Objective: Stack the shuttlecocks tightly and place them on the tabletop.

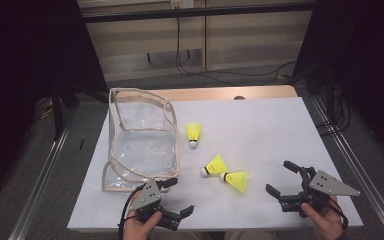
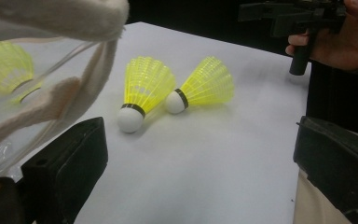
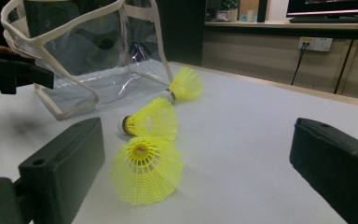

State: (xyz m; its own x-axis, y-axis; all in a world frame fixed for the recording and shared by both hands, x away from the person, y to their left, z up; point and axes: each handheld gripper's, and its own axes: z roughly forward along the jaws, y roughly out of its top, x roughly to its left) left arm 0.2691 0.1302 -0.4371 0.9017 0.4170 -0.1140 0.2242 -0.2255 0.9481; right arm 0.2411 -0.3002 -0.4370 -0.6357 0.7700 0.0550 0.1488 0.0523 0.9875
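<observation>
Three yellow shuttlecocks lie on the white table top: one (image 1: 194,133) beside the clear bag, and two (image 1: 215,165) (image 1: 236,180) close together near the front. The clear plastic bag (image 1: 111,130) with beige trim stands open at the left. My left gripper (image 1: 181,196) is open at the bag's front corner, and its own view shows the pair of shuttlecocks (image 2: 144,91) (image 2: 205,86) ahead. My right gripper (image 1: 278,177) is open at the front right. In its view the nearest shuttlecock (image 3: 147,170) lies ahead of the jaws. Neither gripper holds anything.
The white sheet (image 1: 260,125) covers most of a wooden table, whose far edge (image 1: 220,93) shows. Metal rails (image 1: 350,160) run along both sides. Black cables (image 1: 200,70) lie on the floor behind the table. The right half of the sheet has free room.
</observation>
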